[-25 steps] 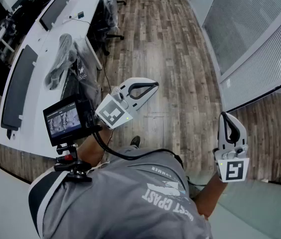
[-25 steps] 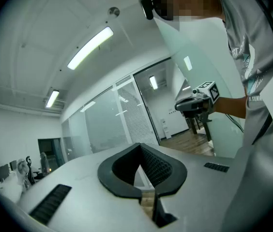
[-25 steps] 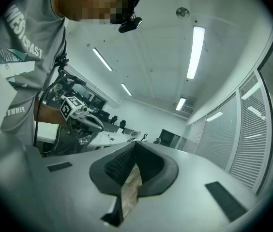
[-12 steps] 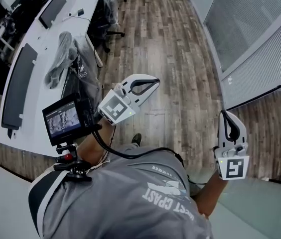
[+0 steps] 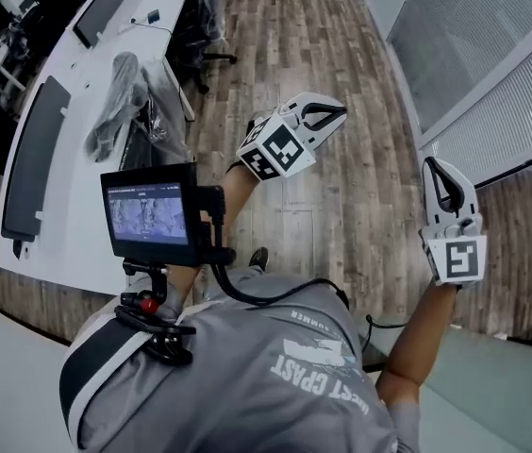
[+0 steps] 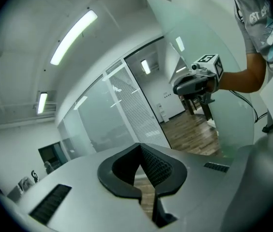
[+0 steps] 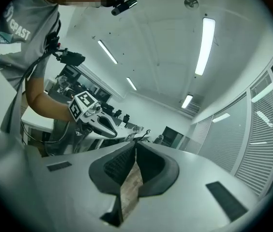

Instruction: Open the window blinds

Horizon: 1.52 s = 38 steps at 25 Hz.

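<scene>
The wooden floor (image 5: 323, 187) makes a wide free lane between the long white desk (image 5: 87, 83) on the left and the window blinds (image 5: 521, 111) on the right. The blinds hang closed along the right edge of the head view. The left arm is stretched out over the floor, and the left gripper (image 5: 340, 111) points about level, well apart from the blinds. Its jaws are pressed together, with nothing between them. The right arm is also stretched, and the right gripper (image 5: 438, 165) is nearer to the lower edge of the blinds, not touching them. Its jaws meet at the tips and hold nothing. A small screen (image 5: 148, 212) sits beside the left arm.
</scene>
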Each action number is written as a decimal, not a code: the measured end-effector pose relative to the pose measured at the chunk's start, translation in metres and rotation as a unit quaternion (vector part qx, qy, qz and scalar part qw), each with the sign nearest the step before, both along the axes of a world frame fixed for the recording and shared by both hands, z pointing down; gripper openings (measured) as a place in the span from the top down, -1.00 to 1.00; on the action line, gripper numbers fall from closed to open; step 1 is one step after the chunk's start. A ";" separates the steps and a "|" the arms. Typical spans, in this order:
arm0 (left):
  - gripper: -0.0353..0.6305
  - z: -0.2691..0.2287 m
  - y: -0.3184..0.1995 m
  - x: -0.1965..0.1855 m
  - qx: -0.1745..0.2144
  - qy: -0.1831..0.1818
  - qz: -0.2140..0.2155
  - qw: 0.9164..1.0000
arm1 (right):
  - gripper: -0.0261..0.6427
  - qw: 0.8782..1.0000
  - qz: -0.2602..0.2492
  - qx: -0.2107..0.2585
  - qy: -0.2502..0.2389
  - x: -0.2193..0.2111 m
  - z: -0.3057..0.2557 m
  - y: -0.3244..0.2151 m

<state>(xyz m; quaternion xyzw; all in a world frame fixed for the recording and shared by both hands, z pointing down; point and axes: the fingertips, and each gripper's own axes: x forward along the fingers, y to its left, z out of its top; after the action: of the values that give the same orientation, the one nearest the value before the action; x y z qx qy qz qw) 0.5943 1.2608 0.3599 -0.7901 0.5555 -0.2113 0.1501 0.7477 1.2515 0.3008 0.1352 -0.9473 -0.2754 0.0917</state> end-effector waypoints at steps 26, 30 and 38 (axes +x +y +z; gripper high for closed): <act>0.88 0.015 -0.101 -0.033 0.010 -0.080 0.068 0.994 | 0.91 0.993 0.037 0.078 0.083 -0.103 0.024 -0.056; 0.88 0.021 -0.119 -0.039 0.010 -0.071 0.072 0.995 | 0.91 0.992 0.033 0.076 0.095 -0.109 0.032 -0.069; 0.88 0.050 -0.252 -0.067 -0.027 -0.079 0.060 0.995 | 0.91 0.993 0.024 0.058 0.096 -0.134 0.053 -0.211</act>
<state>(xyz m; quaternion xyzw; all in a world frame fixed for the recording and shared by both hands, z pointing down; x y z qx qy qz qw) 0.5271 1.0084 0.4094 -0.8067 0.4873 -0.2785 0.1849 0.6139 1.0407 0.3535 0.1358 -0.9130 -0.3394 0.1809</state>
